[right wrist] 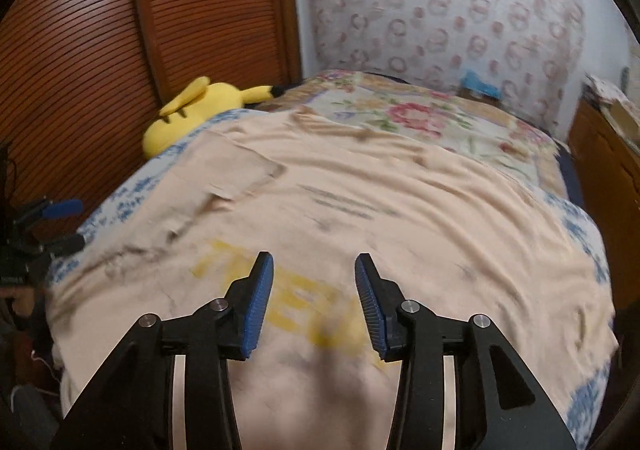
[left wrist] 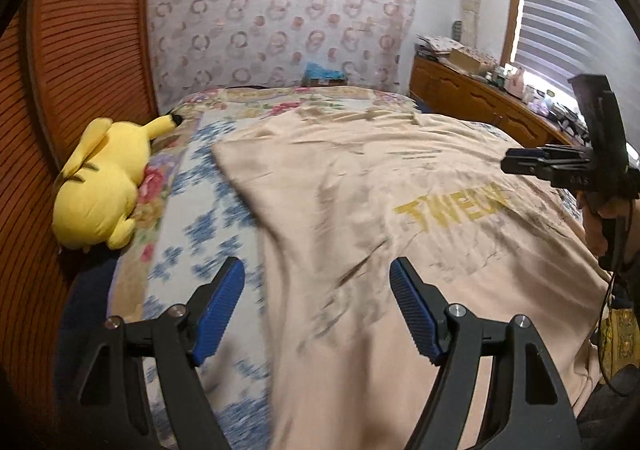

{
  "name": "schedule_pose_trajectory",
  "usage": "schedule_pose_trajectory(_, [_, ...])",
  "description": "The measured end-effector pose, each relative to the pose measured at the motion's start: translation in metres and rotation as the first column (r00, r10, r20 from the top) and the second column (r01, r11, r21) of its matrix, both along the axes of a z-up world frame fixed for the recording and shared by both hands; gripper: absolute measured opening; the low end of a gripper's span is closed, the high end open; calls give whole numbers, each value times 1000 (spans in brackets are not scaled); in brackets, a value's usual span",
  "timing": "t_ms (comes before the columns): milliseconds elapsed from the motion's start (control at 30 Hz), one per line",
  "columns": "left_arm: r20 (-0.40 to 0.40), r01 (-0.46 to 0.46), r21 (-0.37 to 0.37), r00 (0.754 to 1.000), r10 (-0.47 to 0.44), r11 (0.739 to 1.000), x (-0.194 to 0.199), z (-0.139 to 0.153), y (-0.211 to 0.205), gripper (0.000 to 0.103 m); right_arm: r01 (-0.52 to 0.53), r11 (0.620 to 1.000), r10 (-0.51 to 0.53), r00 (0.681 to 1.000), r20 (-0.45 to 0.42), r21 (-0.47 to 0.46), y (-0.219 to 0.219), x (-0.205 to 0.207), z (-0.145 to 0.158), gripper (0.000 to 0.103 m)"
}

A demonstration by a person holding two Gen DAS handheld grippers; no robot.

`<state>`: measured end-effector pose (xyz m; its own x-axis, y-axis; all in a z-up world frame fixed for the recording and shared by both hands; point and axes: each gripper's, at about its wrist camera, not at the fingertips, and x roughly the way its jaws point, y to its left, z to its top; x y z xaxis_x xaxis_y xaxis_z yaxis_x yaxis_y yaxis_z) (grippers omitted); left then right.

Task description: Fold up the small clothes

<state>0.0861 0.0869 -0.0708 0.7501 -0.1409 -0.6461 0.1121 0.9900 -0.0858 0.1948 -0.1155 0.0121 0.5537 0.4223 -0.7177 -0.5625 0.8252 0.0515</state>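
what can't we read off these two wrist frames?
- Yellow print on the shirt: motion-blurred in both views, and in the right wrist view partly behind the right gripper.
- Shirt's near hem: cut off by the bottom edge behind the left gripper.
- Clutter on the dresser: too small.

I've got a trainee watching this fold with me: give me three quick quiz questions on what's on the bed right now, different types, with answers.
1. True or false: the left gripper holds the shirt.
2. What colour is the lettering on the shirt? A) red B) yellow C) black
3. Fill in: the plush toy lies between the bedspread and the ____.

Key:
1. False: its jaws stand open with nothing between them, as do those of the right gripper.
2. B.
3. Wooden slatted wall.
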Motion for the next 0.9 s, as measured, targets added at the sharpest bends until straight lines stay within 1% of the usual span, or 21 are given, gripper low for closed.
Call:
schedule_pose_trajectory(100, [-6,48,3,999,-48,999,14,2,-23,75,37,999,-37,999,-13,3,-35,-2,-3,45])
schedule_pose_trajectory(233, [-21,102,11,995,-102,995,31,2,-50,75,115,993,-115,993,-33,27,-82,-4,-6,46])
schedule_pose_trajectory(500, [-69,172,32,983,-169,985,60,-4,-98,75,259,965,-259,966,-15,32,-168,-6,-1,47])
schedule_pose_trajectory(600, [-86,195,40,978,-192,980,72,-8,-114,75,303,953,-303,953,-12,18,-193,-4,-2,47])
schedule_pose_trajectory(700, [-105,214,57,973,-207,975,82,-13,-127,75,329,944,-329,944,-28,10,-215,0,-8,47])
schedule_pose_trajectory(833, [-138,237,81,965,-225,968,92,-24,-140,75,370,929,-370,927,-53,-15,-232,8,-19,47])
schedule_pose_trajectory(900, [-170,249,90,958,-231,964,95,-29,-144,76,382,924,-382,922,-68,-14,-239,11,-24,47])
